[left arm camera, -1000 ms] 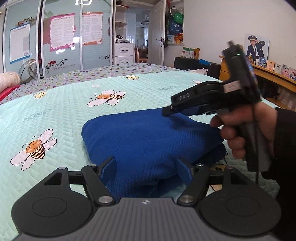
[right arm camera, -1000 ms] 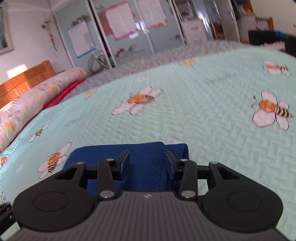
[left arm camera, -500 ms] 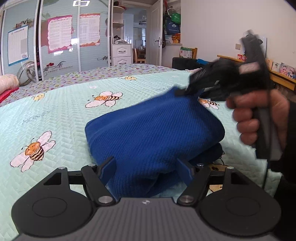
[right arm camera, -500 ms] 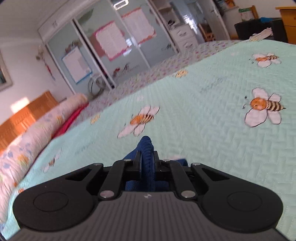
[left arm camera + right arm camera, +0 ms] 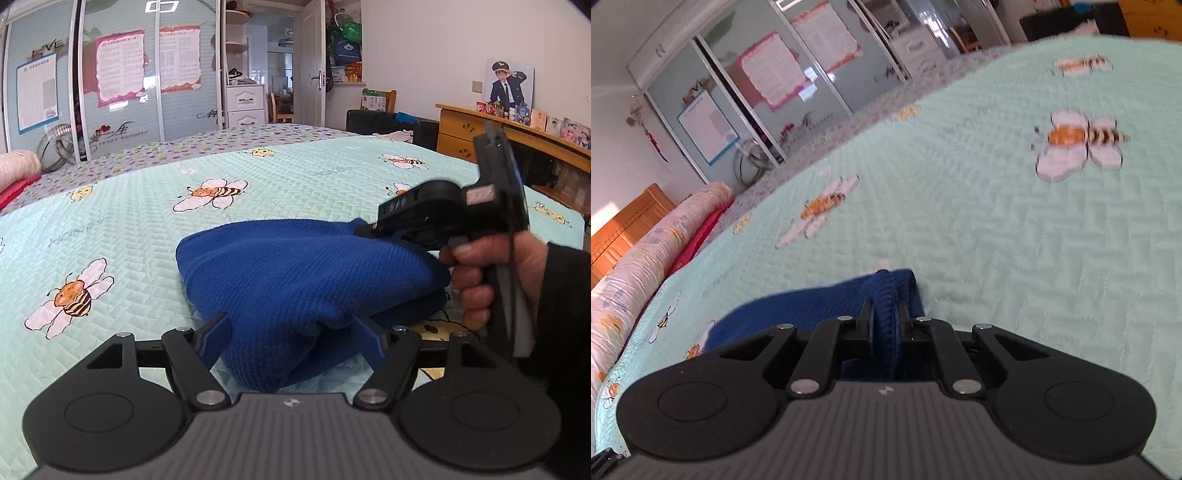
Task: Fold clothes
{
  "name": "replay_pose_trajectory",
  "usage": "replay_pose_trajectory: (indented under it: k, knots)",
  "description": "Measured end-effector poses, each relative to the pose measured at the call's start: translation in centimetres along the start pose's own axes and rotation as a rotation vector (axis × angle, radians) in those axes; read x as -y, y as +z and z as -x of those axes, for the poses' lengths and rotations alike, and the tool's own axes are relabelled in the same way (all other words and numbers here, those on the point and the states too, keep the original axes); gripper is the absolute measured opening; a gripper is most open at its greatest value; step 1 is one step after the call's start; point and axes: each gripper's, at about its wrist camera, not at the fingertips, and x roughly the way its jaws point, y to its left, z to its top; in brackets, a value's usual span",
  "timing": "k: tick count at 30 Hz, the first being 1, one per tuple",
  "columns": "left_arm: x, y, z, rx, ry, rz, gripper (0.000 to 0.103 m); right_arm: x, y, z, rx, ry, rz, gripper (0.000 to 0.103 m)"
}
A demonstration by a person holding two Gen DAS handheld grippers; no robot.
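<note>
A blue knitted garment (image 5: 295, 280) lies folded in a bundle on the bee-print bedspread (image 5: 147, 236). Its near end sits between the wide-apart blue fingers (image 5: 216, 332) of my left gripper (image 5: 291, 332), which stands open around the cloth without visibly squeezing it. My right gripper (image 5: 884, 314) is shut on a ribbed edge of the garment (image 5: 884, 291), pinching it upright between its pads. In the left wrist view, the right gripper (image 5: 365, 229) holds that edge at the bundle's far right top, with a hand (image 5: 480, 273) on its handle.
The bedspread (image 5: 997, 229) spreads wide beyond and to the left of the garment. A rolled quilt and a red pillow (image 5: 646, 258) lie along the wooden headboard. A wooden dresser (image 5: 480, 133) with photos stands past the bed's right edge, and wardrobe doors (image 5: 122, 81) are behind.
The right gripper closed on the garment's edge, lifted it up off the bundle, then came down and rolled while still holding it. The left gripper stayed where it was.
</note>
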Motion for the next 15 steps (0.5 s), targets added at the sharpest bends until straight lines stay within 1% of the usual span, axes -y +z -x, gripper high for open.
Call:
replay_pose_trajectory:
  k: [1, 3, 4, 6, 8, 10, 11, 12, 13, 15]
  knots:
    - [-0.1, 0.0, 0.0, -0.002, -0.001, 0.002, 0.074, 0.4, 0.1, -0.1, -0.001, 0.02, -0.03, 0.012]
    - [-0.2, -0.1, 0.0, -0.006, -0.002, 0.006, 0.074, 0.7, 0.2, 0.4, 0.016, 0.041, -0.059, 0.024]
    - [-0.2, -0.1, 0.1, -0.004, -0.003, 0.009, 0.074, 0.7, 0.3, 0.9, 0.029, 0.04, -0.059, 0.027]
    - [-0.2, 0.1, 0.4, 0.01, -0.015, 0.013, 0.074, -0.1, 0.6, 2.2, 0.066, 0.033, -0.033, 0.028]
    - [0.0, 0.3, 0.4, 0.015, -0.025, 0.002, 0.075, -1.9, 0.9, 4.1, 0.122, 0.046, 0.033, 0.028]
    - [0.4, 0.2, 0.0, 0.001, -0.023, -0.019, 0.076, -4.0, 1.0, 6.3, 0.169, 0.084, 0.117, 0.028]
    - [0.6, 0.0, -0.3, -0.009, -0.026, -0.029, 0.079, -5.2, 0.7, 7.2, 0.174, 0.115, 0.155, 0.028]
    - [0.8, -0.2, -0.6, -0.02, -0.028, -0.039, 0.081, -6.3, 0.3, 7.7, 0.159, 0.147, 0.189, 0.031]
    - [0.9, -0.5, -0.9, -0.028, -0.024, -0.054, 0.082, -7.0, -0.4, 7.6, 0.128, 0.157, 0.23, 0.032]
    - [1.2, -0.9, -1.3, -0.037, -0.013, -0.079, 0.082, -7.7, -2.3, 6.4, 0.058, 0.11, 0.326, 0.033]
